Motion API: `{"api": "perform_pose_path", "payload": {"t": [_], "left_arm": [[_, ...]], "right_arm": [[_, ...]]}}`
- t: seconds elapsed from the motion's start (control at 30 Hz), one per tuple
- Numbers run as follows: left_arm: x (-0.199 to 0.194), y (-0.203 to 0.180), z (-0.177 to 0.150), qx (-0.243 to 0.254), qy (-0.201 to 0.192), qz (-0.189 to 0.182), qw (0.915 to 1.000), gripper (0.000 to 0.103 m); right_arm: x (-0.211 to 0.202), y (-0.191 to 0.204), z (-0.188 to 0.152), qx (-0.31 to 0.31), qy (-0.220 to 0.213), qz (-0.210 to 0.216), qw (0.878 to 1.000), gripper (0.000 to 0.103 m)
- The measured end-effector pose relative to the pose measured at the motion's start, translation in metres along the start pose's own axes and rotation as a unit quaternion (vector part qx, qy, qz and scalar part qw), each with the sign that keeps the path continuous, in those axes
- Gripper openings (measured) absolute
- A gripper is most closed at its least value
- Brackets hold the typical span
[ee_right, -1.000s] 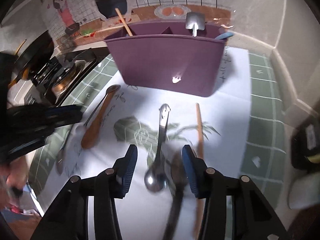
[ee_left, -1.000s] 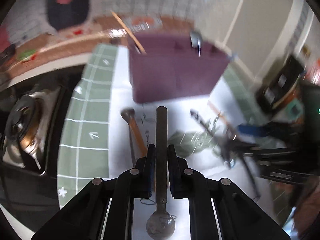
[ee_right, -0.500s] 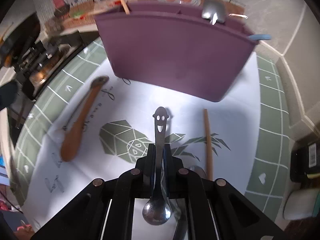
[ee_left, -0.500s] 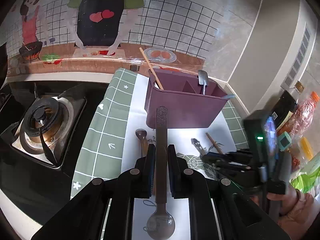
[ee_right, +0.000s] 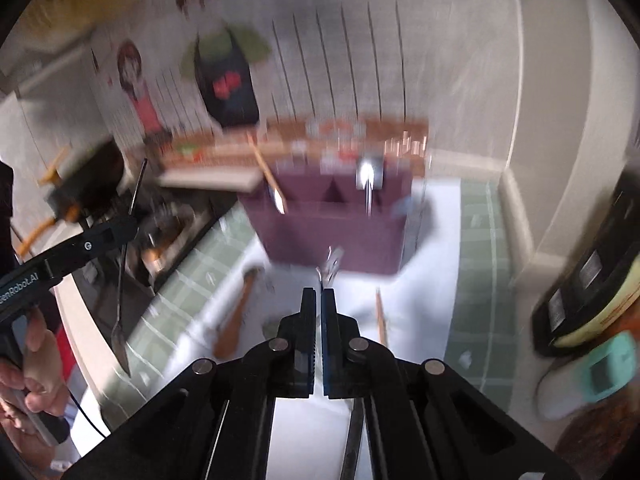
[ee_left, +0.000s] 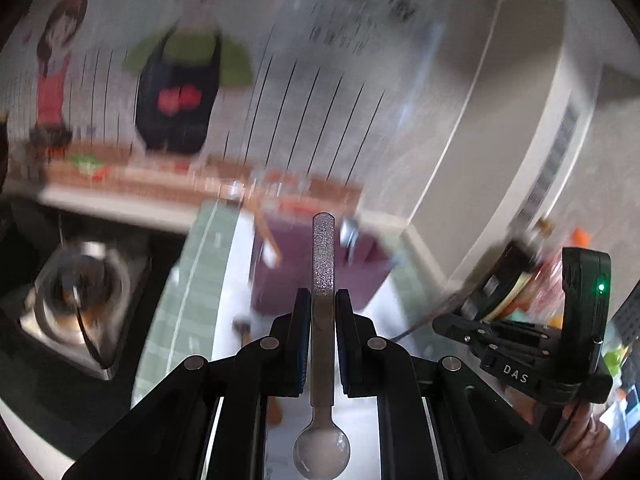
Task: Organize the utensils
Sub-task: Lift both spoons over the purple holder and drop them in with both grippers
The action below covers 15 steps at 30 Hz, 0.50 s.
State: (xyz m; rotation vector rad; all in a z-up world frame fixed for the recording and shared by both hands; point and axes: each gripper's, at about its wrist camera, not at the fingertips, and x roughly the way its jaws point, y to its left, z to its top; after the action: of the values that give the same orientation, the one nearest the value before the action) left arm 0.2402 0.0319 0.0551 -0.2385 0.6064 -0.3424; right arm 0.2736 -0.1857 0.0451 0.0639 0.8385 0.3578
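The purple organizer (ee_right: 332, 224) is standing on the worktop (ee_right: 476, 240) ahead and below. The left hand-held gripper (ee_left: 322, 320) is pinching a spoon (ee_left: 322, 360), its handle pointing at the organizer; the right hand-held gripper (ee_right: 318, 320), just closed, is pinching a smiley-handled spoon (ee_right: 330, 266) likewise.

I see a metal spoon (ee_left: 322, 360) with a grainy, sparkling handle and a dull, smooth bowl. My grippers are matt black plastic, with steel pins shining at the joints. The caddy (ee_right: 332, 236) looks like matt purple plastic. A glossy metal spatula (ee_right: 369, 178) glints in it, beside a wooden stick (ee_right: 267, 178). A wooden spoon (ee_right: 236, 312) lies on a smooth white sheet (ee_right: 432, 264). The burner (ee_left: 82, 300) is shiny metal.
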Motion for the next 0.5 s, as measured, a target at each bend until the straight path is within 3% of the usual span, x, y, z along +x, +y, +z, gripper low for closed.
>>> {"api": "perform_pose_path", "payload": {"t": [0.13, 0.2, 0.33, 0.5], "left_arm": [[-0.026, -0.026, 0.047, 0.048, -0.070, -0.007, 0.9964, 0.012], [-0.032, -0.031, 0.062, 0.059, -0.085, -0.008, 0.9946, 0.012], [-0.032, -0.027, 0.069, 0.062, -0.091, 0.001, 0.9939, 0.012], [-0.009, -0.004, 0.047, 0.039, -0.047, 0.017, 0.9980, 0.012]], "right_arm": [[-0.042, 0.009, 0.041, -0.029, -0.064, -0.009, 0.997, 0.001], [-0.051, 0.011, 0.055, -0.047, -0.072, -0.012, 0.996, 0.001], [-0.039, 0.006, 0.058, -0.066, -0.042, -0.026, 0.997, 0.002], [0.014, -0.009, 0.027, -0.063, 0.028, -0.019, 0.997, 0.004]]}}
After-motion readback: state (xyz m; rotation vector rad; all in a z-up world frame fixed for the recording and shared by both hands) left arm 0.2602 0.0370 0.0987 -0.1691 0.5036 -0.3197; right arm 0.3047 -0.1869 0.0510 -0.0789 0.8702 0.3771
